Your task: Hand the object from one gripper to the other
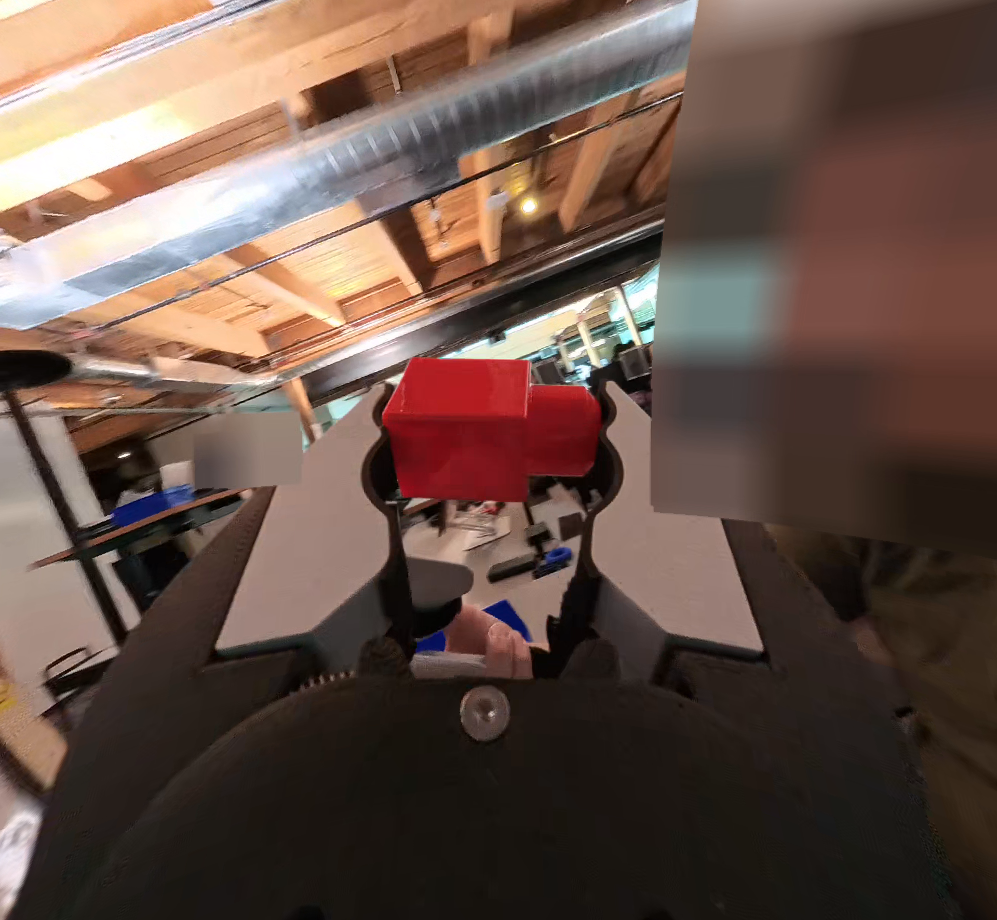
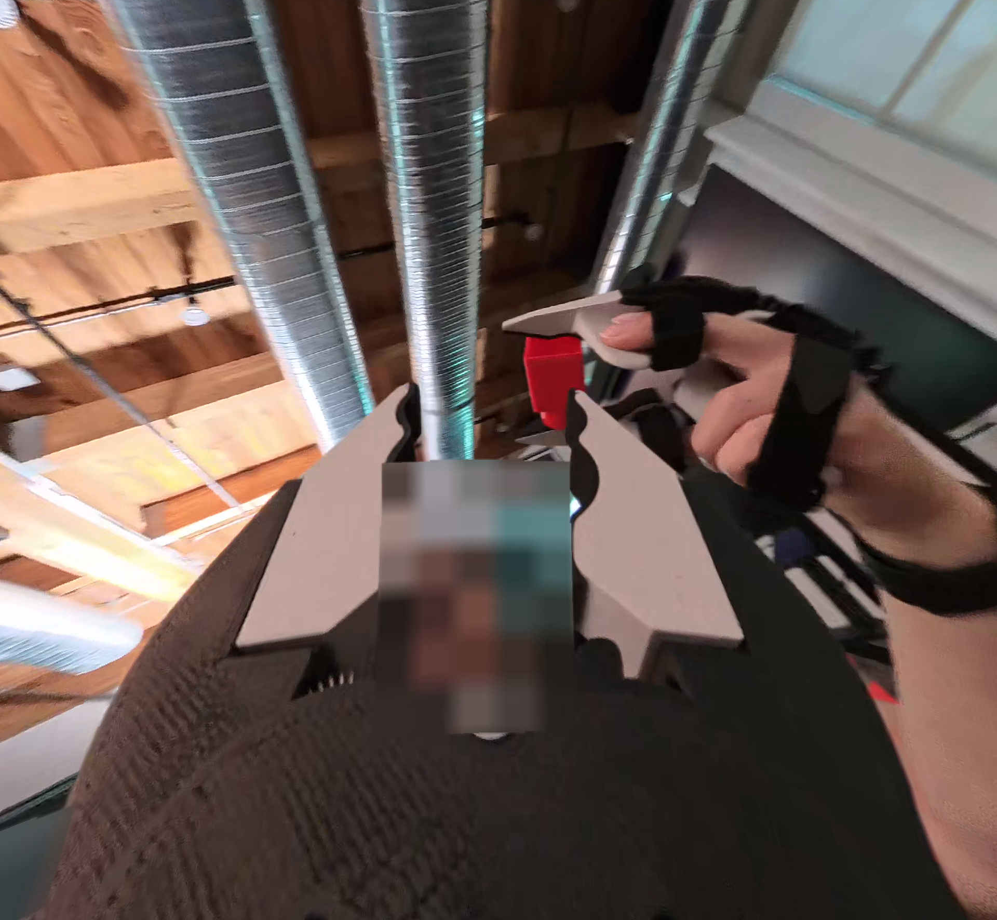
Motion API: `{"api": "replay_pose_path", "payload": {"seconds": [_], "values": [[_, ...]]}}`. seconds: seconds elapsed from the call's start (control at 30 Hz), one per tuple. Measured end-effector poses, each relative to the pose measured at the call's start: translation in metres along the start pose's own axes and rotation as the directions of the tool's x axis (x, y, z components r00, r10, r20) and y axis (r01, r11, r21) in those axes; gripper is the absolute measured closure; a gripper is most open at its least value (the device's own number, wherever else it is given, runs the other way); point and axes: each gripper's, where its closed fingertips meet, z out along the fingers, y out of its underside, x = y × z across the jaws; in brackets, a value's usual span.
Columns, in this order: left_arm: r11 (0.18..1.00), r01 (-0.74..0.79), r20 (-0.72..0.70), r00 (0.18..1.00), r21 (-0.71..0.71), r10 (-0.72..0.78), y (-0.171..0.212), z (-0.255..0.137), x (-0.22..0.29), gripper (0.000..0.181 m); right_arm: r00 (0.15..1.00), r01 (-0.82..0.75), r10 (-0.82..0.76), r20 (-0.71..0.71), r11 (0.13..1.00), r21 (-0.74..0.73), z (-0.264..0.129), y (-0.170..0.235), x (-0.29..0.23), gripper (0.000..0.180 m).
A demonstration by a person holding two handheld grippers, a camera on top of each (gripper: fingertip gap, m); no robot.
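Note:
A red block (image 1: 475, 435), a cube with a smaller stub on its right side, sits between the tips of my left gripper (image 1: 496, 393), which is shut on it and held up high, pointing toward the ceiling. In the right wrist view the same red block (image 2: 553, 376) shows just beyond and to the right of my right fingertip, clamped between the left gripper's grey fingers (image 2: 561, 316). A hand (image 2: 755, 408) in a black strap glove holds that gripper. My right gripper (image 2: 492, 397) is open and empty, its jaws apart, with the block outside them.
Overhead are wooden beams (image 1: 302, 57) and silver ducts (image 2: 426, 192). A window frame (image 2: 863, 176) is at the upper right. Far below in the left wrist view is a work table (image 1: 518, 543) with small dark and blue items. My right fingertips sit around 10 centimetres from my left ones.

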Motion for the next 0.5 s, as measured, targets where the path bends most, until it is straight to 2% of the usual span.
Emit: {"api": "replay_pose_path", "payload": {"seconds": [0.03,0.1,0.27,0.4,0.5], "values": [[1.000,0.006,-0.023,1.000,0.005,-0.006,0.000,0.000,0.004,0.109,0.999,-0.024,0.025,0.046,1.000,-0.013,0.007,0.006,-0.001,0.127],[1.000,-0.011,-0.015,1.000,-0.010,0.011,0.005,0.002,0.003,0.108,0.994,-0.042,0.043,0.099,0.999,-0.014,0.021,0.016,-0.001,0.127],[0.997,-0.049,0.006,0.999,-0.055,0.050,0.019,0.008,0.001,0.108,0.999,0.030,-0.029,-0.014,0.999,0.042,0.038,0.026,0.023,0.127],[0.993,-0.052,0.014,0.998,-0.102,0.054,0.030,0.011,-0.001,0.108,0.996,0.066,-0.067,-0.052,0.998,-0.009,0.045,0.037,0.030,0.126],[0.990,-0.051,0.018,0.998,-0.129,0.054,0.038,0.012,-0.003,0.108,0.993,0.097,-0.101,-0.061,0.993,-0.067,0.050,0.048,0.031,0.133]]}}
